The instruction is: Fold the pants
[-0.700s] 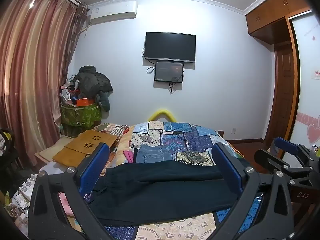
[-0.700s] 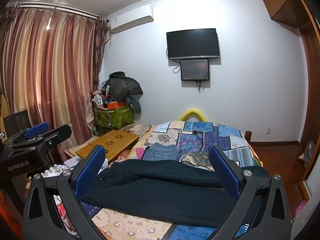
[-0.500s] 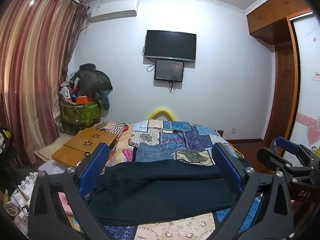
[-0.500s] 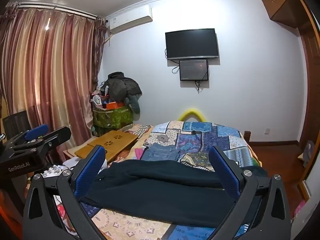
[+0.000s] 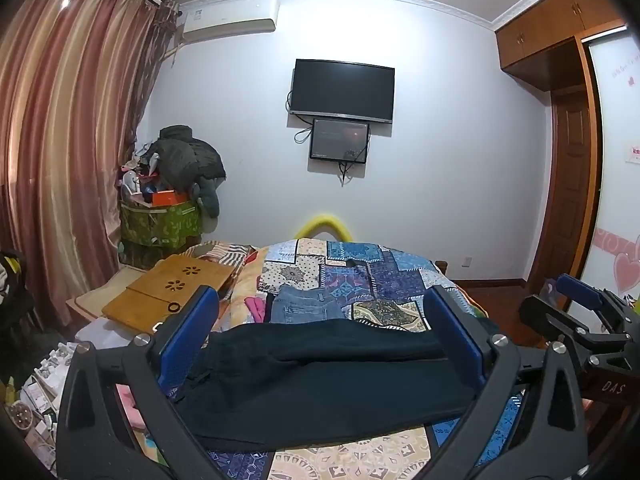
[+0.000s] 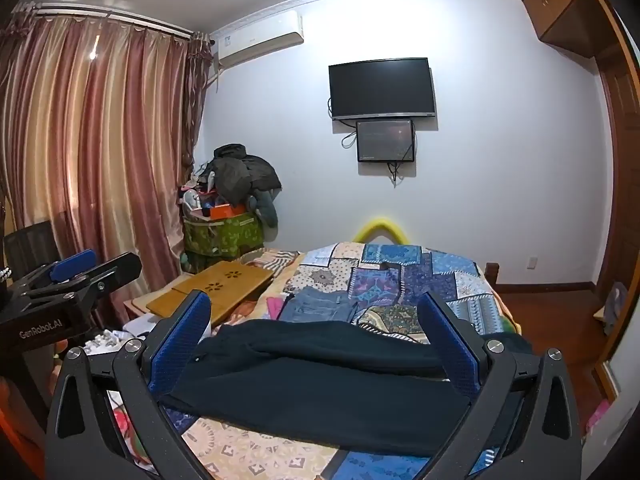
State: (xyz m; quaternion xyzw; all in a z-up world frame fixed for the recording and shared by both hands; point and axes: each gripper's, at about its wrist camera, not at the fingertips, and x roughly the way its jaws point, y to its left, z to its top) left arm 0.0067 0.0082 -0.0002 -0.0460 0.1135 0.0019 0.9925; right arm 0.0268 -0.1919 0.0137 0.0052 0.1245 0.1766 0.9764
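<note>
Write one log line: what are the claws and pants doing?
left claw: open | right claw: open | dark pants: flat on bed, untouched

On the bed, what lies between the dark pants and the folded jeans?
Nothing: both wrist views show the dark pants edge directly meeting the folded jeans, with patchwork quilt beside them.

Shifted the left gripper [image 5: 320, 296] slightly (a mere nudge), sliding the black pants [image 5: 320, 380] a little higher in its view.

Each black hand-held gripper [image 5: 320, 336] has blue-padded fingers [image 5: 188, 336].
</note>
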